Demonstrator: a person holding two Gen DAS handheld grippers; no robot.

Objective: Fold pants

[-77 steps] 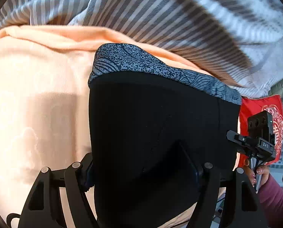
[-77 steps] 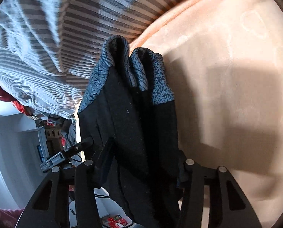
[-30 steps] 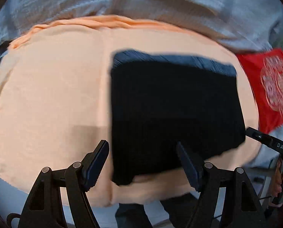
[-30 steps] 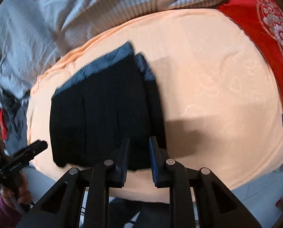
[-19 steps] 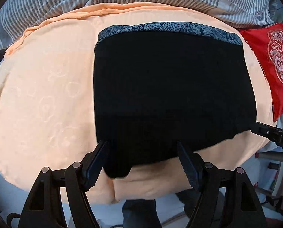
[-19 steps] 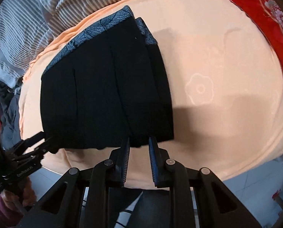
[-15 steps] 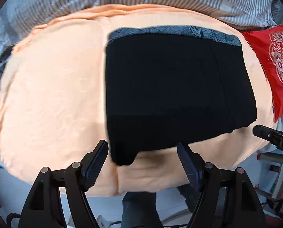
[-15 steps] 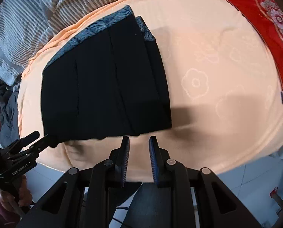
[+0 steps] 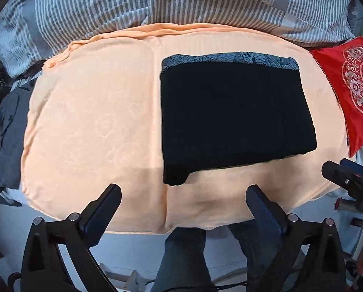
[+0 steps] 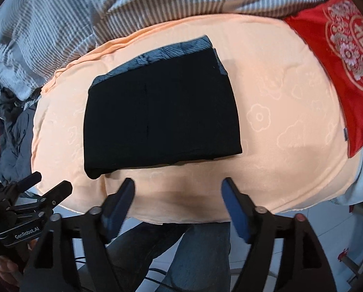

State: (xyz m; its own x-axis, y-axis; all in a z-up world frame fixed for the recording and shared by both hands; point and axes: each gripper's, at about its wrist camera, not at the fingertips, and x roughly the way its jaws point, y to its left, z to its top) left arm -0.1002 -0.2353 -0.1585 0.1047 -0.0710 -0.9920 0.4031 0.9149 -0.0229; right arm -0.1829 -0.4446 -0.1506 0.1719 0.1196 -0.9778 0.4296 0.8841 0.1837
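Folded pants on the peach cushion, both hand-held grippers above and clear.

We see the black pants (image 9: 235,114) lying folded into a flat rectangle on the peach cushion (image 9: 91,126), patterned grey waistband (image 9: 230,57) along the far edge, near the red pillow (image 9: 351,85) and the striped bedding (image 9: 84,7). Our left hand-held gripper (image 9: 183,209) has its jaws spread wide, just opened further, nothing between them. Our right hand-held gripper (image 10: 179,199) has also just been opening; its jaws stand apart and empty, short of the pants' near edge.
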